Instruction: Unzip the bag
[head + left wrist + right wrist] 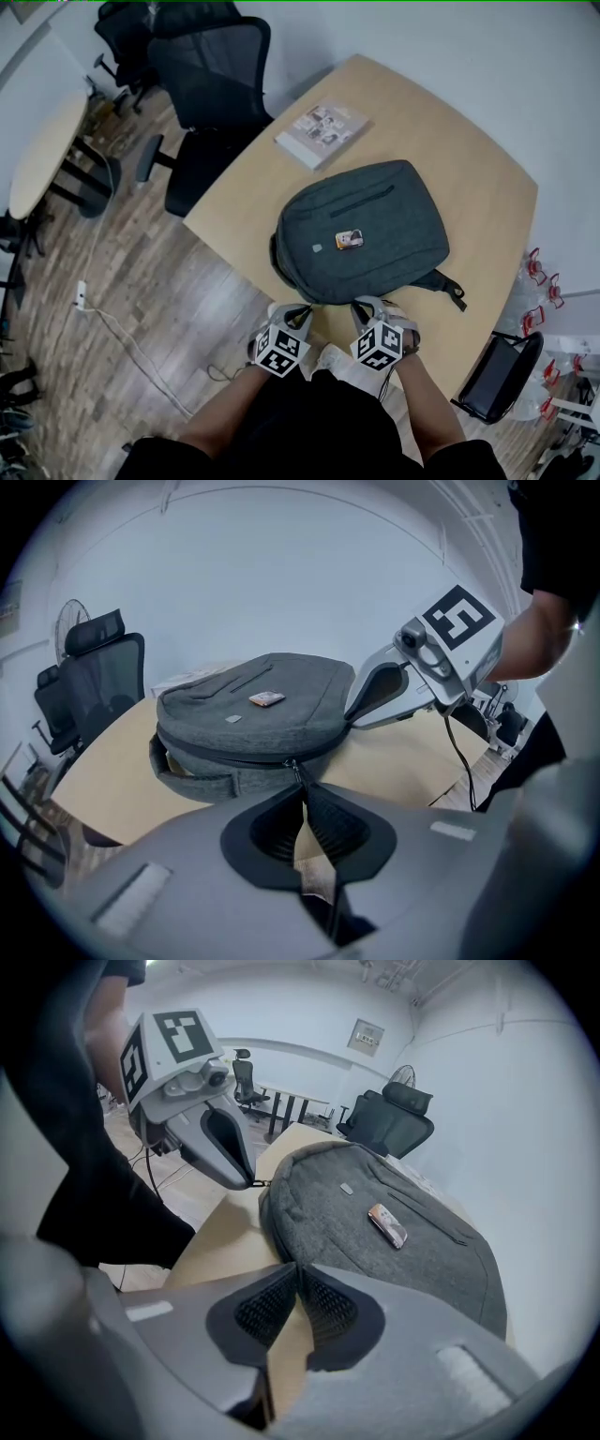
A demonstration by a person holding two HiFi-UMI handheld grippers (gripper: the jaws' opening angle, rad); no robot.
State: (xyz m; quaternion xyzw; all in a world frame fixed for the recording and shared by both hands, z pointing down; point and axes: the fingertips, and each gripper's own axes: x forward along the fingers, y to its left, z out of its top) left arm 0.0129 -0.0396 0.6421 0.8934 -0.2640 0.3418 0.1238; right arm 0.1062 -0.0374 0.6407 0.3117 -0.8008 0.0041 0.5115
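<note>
The left gripper [302, 795] has its jaws closed on the zip pull [299, 771] at the near edge of the bag [361, 234], with the slider just ahead of the tips. The grey bag lies flat on the wooden bench [469, 169], close to the corner nearest the person. A small card [349, 240] sits loose on its top, and a book [322, 134] lies beyond it. The right gripper [296, 1269] is just beside the left one, its jaws together on the bag's edge a little further along the zip. It looks like a pinch on the seam, though I cannot tell how much fabric it has. The pull is thin, so a sideways tug could slide it out of the left jaws. If the right pinch is shallow, the bag would drag along with the zip instead of opening, perhaps off the near corner. The slider may also snag where the zip bends, and the card could slip off
</note>
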